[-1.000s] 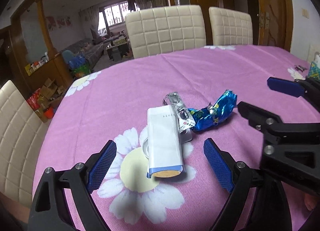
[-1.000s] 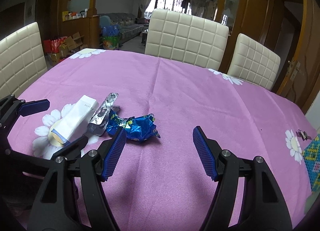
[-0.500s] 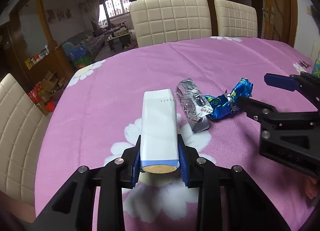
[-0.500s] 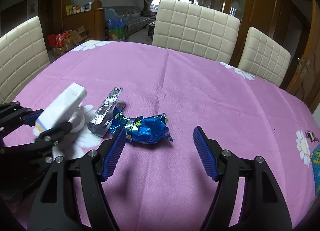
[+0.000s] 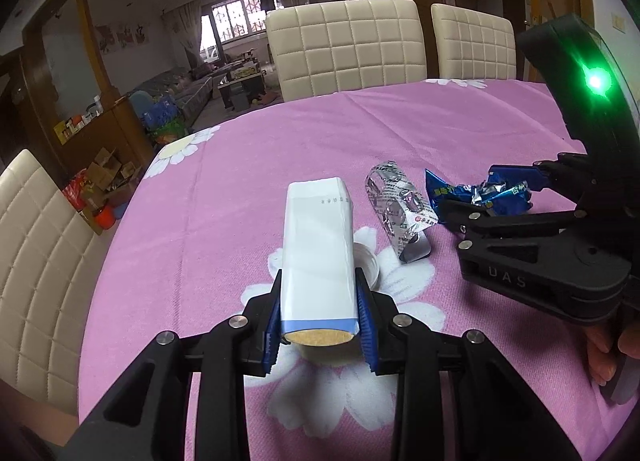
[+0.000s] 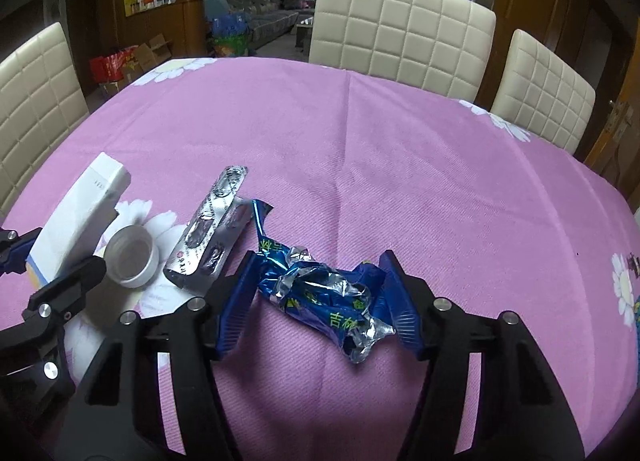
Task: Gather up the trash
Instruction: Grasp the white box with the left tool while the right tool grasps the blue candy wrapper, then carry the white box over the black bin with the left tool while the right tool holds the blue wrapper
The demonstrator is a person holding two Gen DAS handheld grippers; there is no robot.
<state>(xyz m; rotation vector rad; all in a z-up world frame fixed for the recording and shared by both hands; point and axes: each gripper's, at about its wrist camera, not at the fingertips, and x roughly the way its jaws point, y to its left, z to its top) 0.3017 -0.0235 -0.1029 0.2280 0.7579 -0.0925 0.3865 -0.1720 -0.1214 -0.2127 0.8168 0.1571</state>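
Note:
My left gripper (image 5: 320,325) is shut on a white box (image 5: 318,249) with a blue band and holds it tilted up off the purple tablecloth; the box also shows in the right wrist view (image 6: 76,217). My right gripper (image 6: 318,305) has its blue pads against both sides of a crumpled blue foil wrapper (image 6: 328,297), which also shows in the left wrist view (image 5: 480,197). A silver blister pack (image 5: 400,213) lies between box and wrapper (image 6: 212,229). A white round cap (image 6: 130,253) sits beside the box.
The round table (image 6: 400,149) carries a purple flowered cloth. Cream padded chairs stand at the far side (image 6: 400,25) and at the left (image 5: 32,245). A coloured object lies at the table's right edge (image 6: 636,301).
My left gripper has raised the box's far end off the cloth, baring the white cap. My right gripper has moved forward and closed onto the blue wrapper.

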